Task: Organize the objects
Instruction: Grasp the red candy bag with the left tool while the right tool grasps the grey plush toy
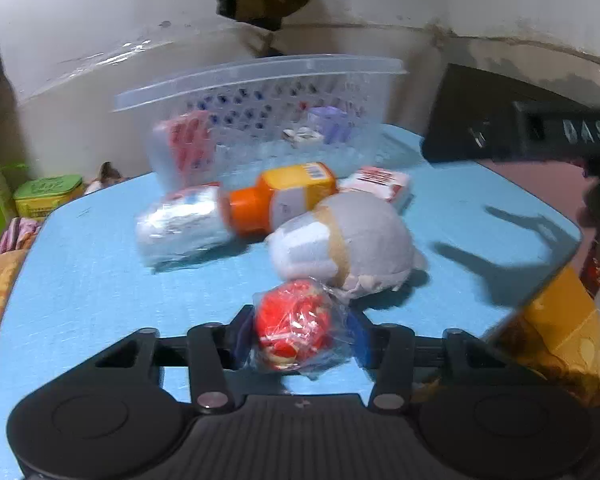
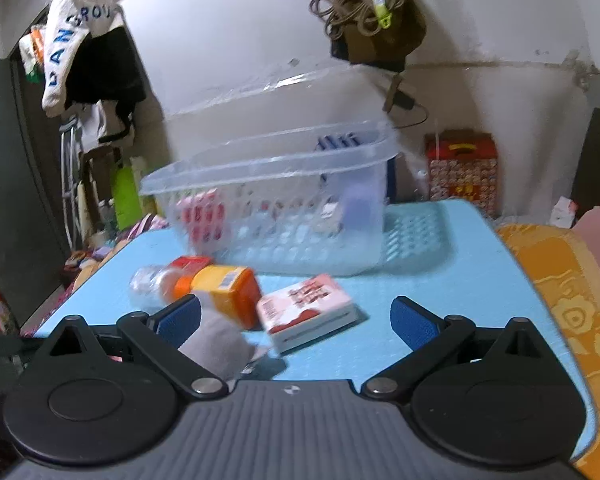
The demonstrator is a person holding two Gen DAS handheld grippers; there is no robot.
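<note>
Presently the left tongs (image 1: 302, 340) are closed on a red toy in clear plastic wrap (image 1: 296, 326), the clear perforated plastic basket (image 1: 260, 80) lying straight ahead across the blue counter (image 1: 80, 280), while the right tongs (image 2: 296, 316) gape wide, holding nothing.

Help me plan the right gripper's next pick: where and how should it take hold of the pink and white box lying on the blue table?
Grip the pink and white box across its two long side edges, coming down from above. It lies flat, label up, clear of the orange bottle, and the right gripper is already open wide.
</note>
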